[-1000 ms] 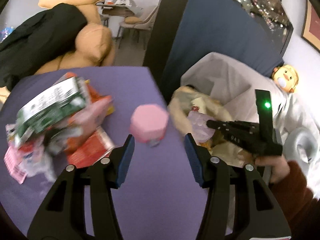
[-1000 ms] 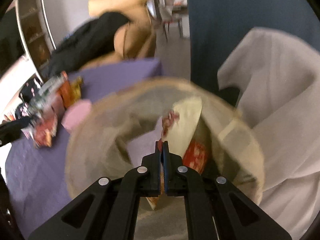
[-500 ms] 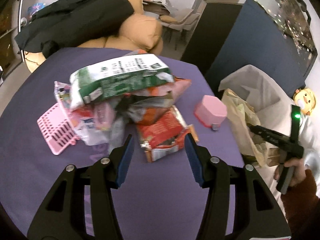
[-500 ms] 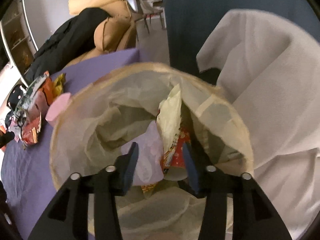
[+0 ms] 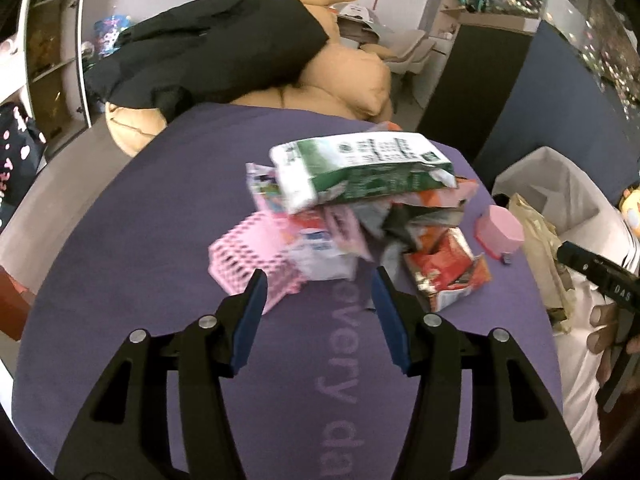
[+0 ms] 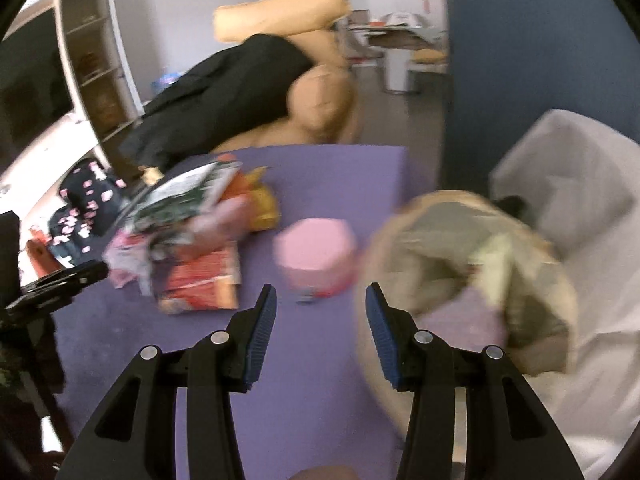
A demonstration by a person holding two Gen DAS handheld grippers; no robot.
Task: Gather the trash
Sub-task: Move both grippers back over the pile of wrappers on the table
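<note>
A heap of trash lies on the purple tabletop (image 5: 140, 248): a green and white carton (image 5: 360, 168) on top, a pink perforated basket (image 5: 248, 256) at its left, a torn red wrapper (image 5: 444, 276) at its right. My left gripper (image 5: 318, 280) is open just short of the heap, holding nothing. A pink box (image 6: 316, 252) stands beside the lined trash bin (image 6: 460, 264), which holds wrappers. My right gripper (image 6: 320, 292) is open and empty, a little short of the pink box, with the bin at its right. The red wrapper (image 6: 200, 280) lies to its left.
Beige cushions with a black coat (image 5: 208, 60) sit beyond the table. A dark blue partition (image 5: 560, 100) rises at the right, and a white cloth (image 6: 580, 200) lies around the bin. A person's hand (image 5: 604, 324) holds the right gripper's handle at the right edge.
My right gripper opened over the bin, let go of a wrapper there, then drew back and swung left toward the table. My left gripper swung from the pink box to the trash heap.
</note>
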